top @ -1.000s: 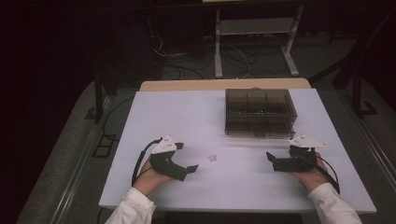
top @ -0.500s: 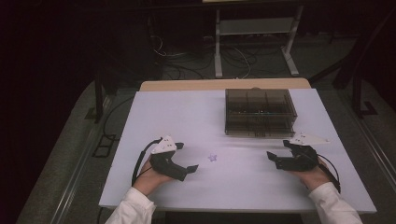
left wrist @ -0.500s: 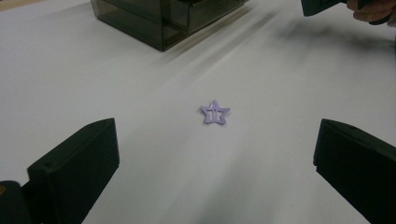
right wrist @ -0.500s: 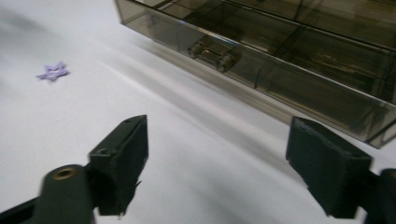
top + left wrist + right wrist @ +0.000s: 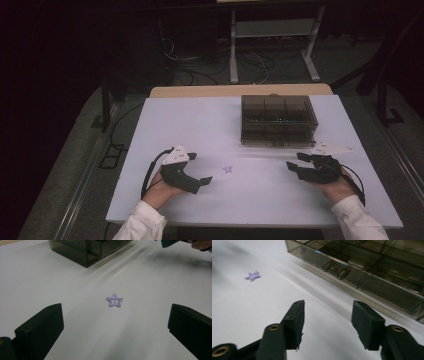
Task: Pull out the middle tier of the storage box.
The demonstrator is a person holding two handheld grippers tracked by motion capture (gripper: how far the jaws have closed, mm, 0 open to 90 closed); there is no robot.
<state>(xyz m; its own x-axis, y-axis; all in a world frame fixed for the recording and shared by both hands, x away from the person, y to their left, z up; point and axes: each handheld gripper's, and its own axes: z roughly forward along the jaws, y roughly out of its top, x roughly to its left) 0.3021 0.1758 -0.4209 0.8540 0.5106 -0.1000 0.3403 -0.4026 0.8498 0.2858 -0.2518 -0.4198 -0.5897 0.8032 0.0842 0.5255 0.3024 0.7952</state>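
Note:
A small purple star-shaped clip [image 5: 228,169] lies flat on the white table [image 5: 200,125], between my two grippers. My left gripper [image 5: 200,168] rests to its left, pointing at it with jaws wide open; in the left gripper view the star [image 5: 115,300] sits a little ahead of the gap [image 5: 115,315]. My right gripper [image 5: 295,161] rests at the right, near the front of a smoky clear box [image 5: 278,120]. Its jaws [image 5: 328,303] have just been closing, stand partly open and have nothing between them. The star [image 5: 252,276] is far off to their left.
The box [image 5: 367,267] has several compartments and a latch on its front wall, close ahead of the right gripper. A tan table edge [image 5: 240,90] shows behind the white top. Cables and a metal stand [image 5: 272,30] are on the dark floor beyond.
The right gripper's jaws stand closer together than in the earlier frames. Both hands, the star and the box stay where they were.

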